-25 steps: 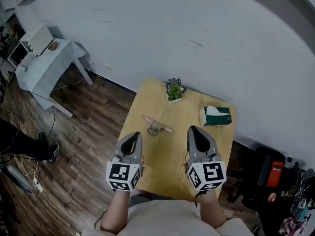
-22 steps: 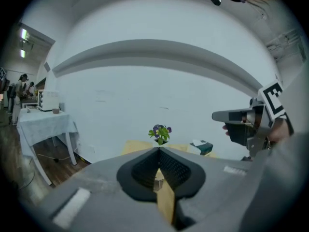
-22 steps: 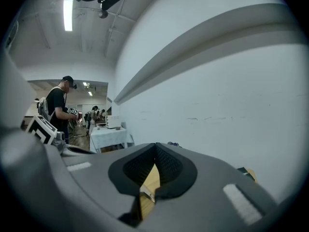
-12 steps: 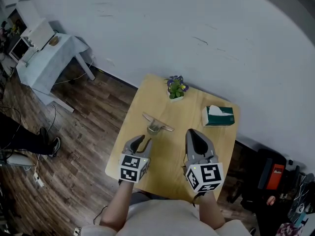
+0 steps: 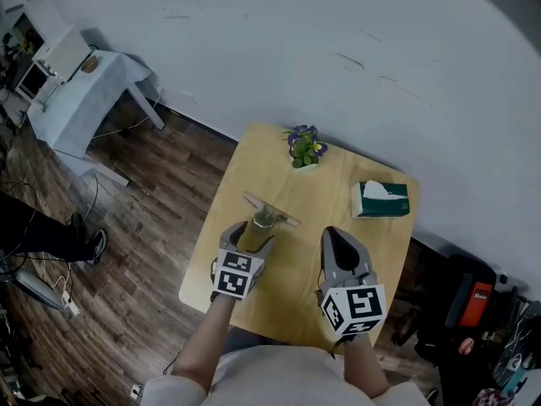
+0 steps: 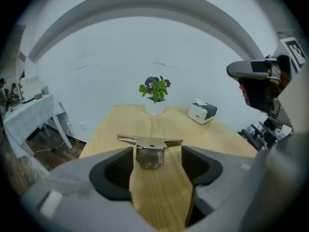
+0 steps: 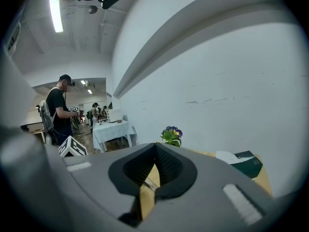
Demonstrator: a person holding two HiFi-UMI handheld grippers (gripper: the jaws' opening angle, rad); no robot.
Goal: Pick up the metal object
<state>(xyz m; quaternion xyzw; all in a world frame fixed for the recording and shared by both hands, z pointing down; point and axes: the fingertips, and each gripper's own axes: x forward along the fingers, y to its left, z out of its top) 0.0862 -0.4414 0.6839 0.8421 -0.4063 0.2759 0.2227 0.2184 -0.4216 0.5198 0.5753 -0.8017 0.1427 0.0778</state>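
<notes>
Table: a light wooden table (image 5: 338, 194) against a white wall (image 5: 338, 57), on a dark plank floor (image 5: 144, 218).
Metal object: a T-shaped metal object (image 5: 270, 213) – a flat bar across the top of a short stem – stands on the left half of the table, nearer the person than the plant.
Left gripper: the left gripper (image 5: 254, 233) is low over the table and tilted down toward the metal object. Its jaws have just been opening and now stand wide apart. The stem sits at the mouth of the gap, and the dark pads (image 6: 117, 170) on either side do not touch it.
Right gripper: the right gripper (image 5: 336, 242) hangs over the table's right half, well apart from the metal object – jaws clenched tip to tip, nothing between them.
Plant: a small potted plant (image 5: 303, 148) with purple flowers stands at the far edge by the wall.
Tissue box: a green and white tissue box (image 5: 380, 199) lies near the far right corner.
Background: a small side table (image 5: 76, 91) under a pale cloth stands far left.
</notes>
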